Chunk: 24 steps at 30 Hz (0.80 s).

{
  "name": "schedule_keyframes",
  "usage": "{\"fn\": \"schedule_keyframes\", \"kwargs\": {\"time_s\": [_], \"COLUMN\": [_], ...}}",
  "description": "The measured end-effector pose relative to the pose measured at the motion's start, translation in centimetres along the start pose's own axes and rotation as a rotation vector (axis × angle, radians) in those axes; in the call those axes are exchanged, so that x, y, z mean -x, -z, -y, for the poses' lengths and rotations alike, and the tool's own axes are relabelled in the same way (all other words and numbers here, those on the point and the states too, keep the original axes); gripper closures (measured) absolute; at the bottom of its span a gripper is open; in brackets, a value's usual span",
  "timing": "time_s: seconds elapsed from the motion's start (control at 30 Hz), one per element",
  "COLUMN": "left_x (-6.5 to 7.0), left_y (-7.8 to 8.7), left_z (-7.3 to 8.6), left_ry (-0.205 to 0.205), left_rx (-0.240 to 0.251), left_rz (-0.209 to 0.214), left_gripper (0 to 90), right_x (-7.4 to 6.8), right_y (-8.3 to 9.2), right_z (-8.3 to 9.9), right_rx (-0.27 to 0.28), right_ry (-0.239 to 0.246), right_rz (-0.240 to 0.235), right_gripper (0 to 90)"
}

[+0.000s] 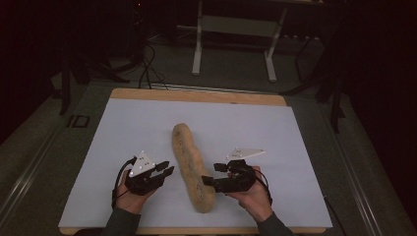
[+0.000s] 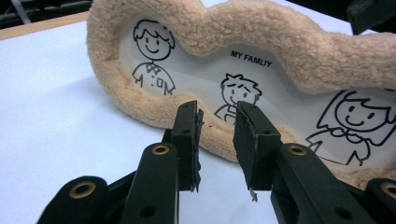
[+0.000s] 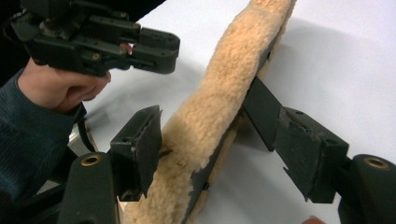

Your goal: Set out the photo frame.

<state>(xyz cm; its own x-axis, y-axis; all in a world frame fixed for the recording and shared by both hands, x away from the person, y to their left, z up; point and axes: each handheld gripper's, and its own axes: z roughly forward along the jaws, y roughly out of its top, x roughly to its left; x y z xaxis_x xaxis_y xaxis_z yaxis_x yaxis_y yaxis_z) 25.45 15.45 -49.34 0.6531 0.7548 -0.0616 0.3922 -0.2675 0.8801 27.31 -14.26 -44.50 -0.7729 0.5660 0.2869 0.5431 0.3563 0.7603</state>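
Note:
A tan fleece picture frame point(image 1: 189, 164) stands on edge on the white sheet point(image 1: 147, 128), running from the front edge toward the middle. Its face point(image 2: 261, 37) shows cartoon figures and the words "MY FAMLIY". My left gripper point(image 1: 167, 169) sits just left of it, pointing at that face, jaws open with nothing between them point(image 2: 218, 126). My right gripper point(image 1: 210, 174) is open and straddles the frame's near end point(image 3: 219, 88): one pad lies by the fleece, the other stands off behind the black back stand point(image 3: 261, 112). The left gripper point(image 3: 163, 46) shows beyond the frame.
The sheet covers a wooden table point(image 1: 196, 96) and is bare on both sides and beyond the frame. Past the far edge, a white table leg frame point(image 1: 196, 49) and cables point(image 1: 147, 69) sit on the dark floor.

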Motion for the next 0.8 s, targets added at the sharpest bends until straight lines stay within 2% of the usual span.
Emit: {"fn": "schedule_keyframes", "kwargs": {"time_s": [0.37, 0.5, 0.6, 0.7, 0.8], "left_x": [-0.2, -0.3, -0.4, -0.5, -0.6], "left_y": [0.1, 0.1, 0.2, 0.2, 0.2], "left_z": [0.0, 0.0, 0.0, 0.1, 0.1], "left_ry": [0.008, 0.010, 0.014, 0.018, 0.017], "left_rx": [0.003, 0.004, 0.006, 0.007, 0.006], "left_rz": [-0.008, -0.009, -0.010, -0.013, -0.014], "left_gripper": [70.2, 70.2, 70.2, 70.1, 70.1], "right_x": [-1.1, -1.5, -1.7, -2.1, -2.4], "right_y": [-0.4, -1.4, -1.9, -2.0, -2.2], "right_z": [0.3, 0.8, 1.0, 1.1, 1.2], "right_rx": [-0.017, -0.061, -0.077, -0.080, -0.093], "right_ry": [0.029, 0.045, 0.067, 0.084, 0.096], "right_rz": [-0.010, 0.013, 0.038, 0.043, 0.056], "right_gripper": [28.2, 28.2, 31.8, 36.8, 37.5]}}
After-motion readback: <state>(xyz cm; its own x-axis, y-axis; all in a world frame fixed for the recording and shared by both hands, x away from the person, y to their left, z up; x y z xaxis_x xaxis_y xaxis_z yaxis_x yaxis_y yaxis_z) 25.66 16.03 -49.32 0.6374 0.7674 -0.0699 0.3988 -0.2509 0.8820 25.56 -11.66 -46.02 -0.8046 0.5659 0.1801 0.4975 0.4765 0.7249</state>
